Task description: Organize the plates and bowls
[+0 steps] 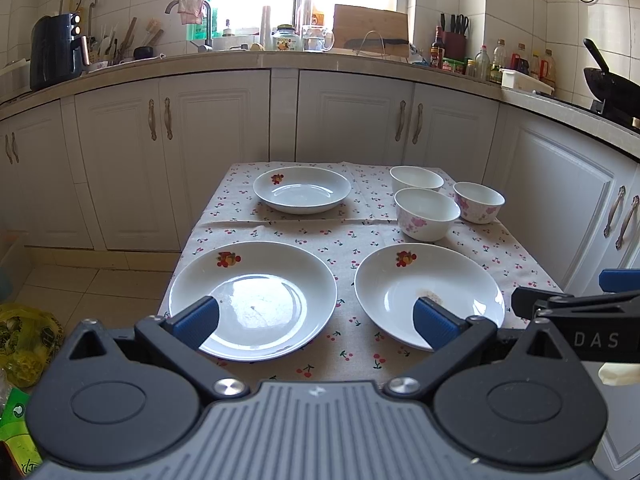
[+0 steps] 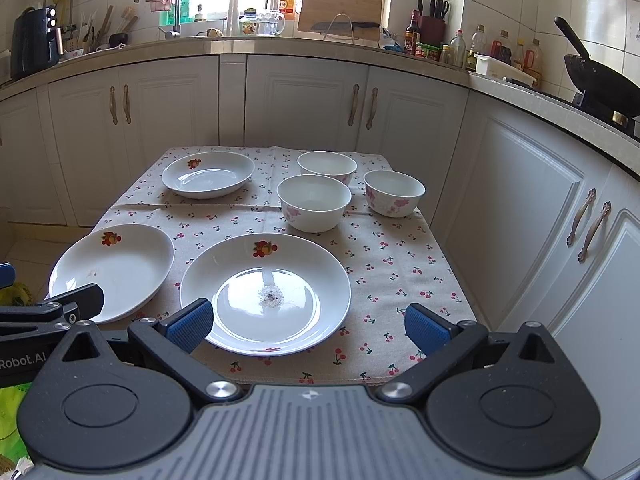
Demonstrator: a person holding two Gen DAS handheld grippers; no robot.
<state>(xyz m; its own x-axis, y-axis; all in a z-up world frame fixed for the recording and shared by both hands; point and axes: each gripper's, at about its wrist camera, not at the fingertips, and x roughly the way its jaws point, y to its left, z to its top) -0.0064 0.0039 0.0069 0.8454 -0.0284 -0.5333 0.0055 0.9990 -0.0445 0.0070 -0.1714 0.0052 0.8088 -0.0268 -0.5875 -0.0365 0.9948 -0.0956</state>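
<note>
Three white plates with a fruit print lie on the cherry-print tablecloth (image 1: 280,232): a near-left plate (image 1: 252,300), a near-right plate (image 1: 428,292) and a far plate (image 1: 302,190). Three white bowls with pink flowers (image 1: 426,208), (image 1: 416,178), (image 1: 478,200) stand close together at the far right. My left gripper (image 1: 316,318) hovers open over the near edge, between the two near plates. My right gripper (image 2: 308,326) is open above the front of the near-right plate (image 2: 266,292), which has crumbs in its centre. Neither gripper holds anything.
White cabinets (image 1: 352,120) run behind and to the right of the table. The counter holds a sink tap (image 1: 200,24), bottles and a black wok (image 2: 596,76). A yellow bag (image 1: 24,344) lies on the floor at the left. Each gripper's finger shows at the other view's edge.
</note>
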